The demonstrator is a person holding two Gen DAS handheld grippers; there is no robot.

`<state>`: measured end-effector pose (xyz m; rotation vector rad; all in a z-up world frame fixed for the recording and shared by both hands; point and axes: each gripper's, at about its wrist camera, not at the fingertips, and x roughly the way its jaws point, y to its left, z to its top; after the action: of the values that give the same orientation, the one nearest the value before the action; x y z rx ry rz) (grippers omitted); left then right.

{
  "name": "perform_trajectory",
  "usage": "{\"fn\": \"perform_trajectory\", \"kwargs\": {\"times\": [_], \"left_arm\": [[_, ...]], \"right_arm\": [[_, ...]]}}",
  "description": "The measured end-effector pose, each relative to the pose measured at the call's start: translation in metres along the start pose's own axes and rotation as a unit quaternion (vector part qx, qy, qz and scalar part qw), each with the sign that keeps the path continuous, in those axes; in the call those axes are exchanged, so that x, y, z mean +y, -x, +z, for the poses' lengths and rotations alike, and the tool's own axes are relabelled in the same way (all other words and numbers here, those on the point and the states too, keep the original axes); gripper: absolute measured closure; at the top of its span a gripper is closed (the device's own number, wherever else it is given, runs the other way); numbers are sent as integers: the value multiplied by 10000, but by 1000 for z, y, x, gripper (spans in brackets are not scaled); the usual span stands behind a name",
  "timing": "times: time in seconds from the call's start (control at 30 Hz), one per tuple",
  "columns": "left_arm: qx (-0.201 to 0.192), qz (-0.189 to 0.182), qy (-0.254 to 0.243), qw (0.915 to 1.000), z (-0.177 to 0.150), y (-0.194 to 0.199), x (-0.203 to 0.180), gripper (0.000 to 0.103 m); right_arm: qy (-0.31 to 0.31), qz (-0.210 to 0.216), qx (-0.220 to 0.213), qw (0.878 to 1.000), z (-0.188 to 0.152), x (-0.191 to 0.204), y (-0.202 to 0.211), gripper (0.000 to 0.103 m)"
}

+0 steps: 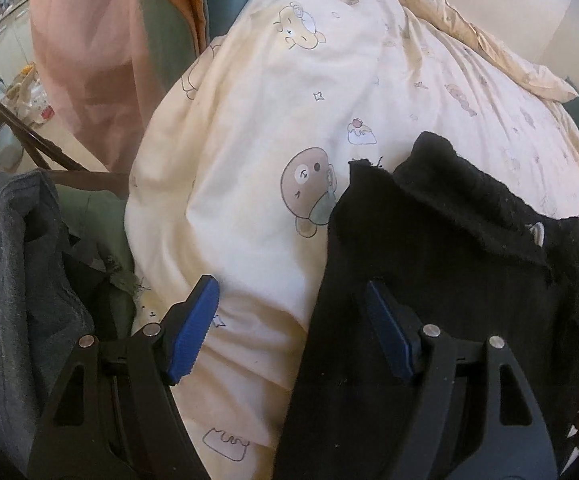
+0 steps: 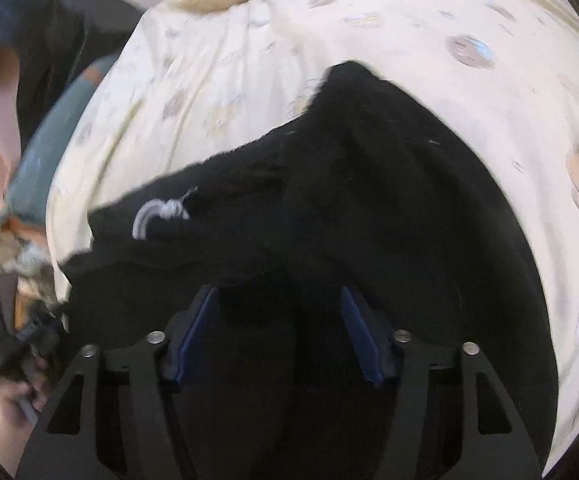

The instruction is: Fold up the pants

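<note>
Pants partly folded, not finished

Your left gripper and right gripper gape, gripping nothing; black pants lie bunched lower right on the quilt, seemingly needing another fold.

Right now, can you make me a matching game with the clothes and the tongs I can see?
Things:
1. pants
2. bear quilt
3. tong pads
4. grey garment

Colours and places:
A. blue
B. cream, under the pants
C. black
D. heaped at the left edge

Pairs: 1-C, 2-B, 3-A, 4-D
</note>
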<state>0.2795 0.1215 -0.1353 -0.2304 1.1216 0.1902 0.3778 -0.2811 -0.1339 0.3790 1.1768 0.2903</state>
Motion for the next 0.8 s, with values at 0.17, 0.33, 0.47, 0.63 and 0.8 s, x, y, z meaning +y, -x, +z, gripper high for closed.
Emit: {"fn": "perform_trajectory", "kwargs": {"times": [0.17,0.33,0.47,0.63,0.8], "left_arm": [[-29,42,-9,10000,-1,1,2,30],[31,49,46,10000,-2,-3,1,30],[-11,83,-38,10000,-4,-2,3,30],[7,66,48,10000,-3,-3,8,31],[-18,-47,45,10000,-3,-3,7,31]], "right_arm": [[720,-357,21,9968,-6,34,0,32],[1217,-1329,288,9832,-18,47,-20,27],[756,-2093,92,9749,-13,18,-9,46],[-330,-556,169,9978,-9,-20,4,49],[-256,-281,145,9992,-9,-13,4,49]]}}
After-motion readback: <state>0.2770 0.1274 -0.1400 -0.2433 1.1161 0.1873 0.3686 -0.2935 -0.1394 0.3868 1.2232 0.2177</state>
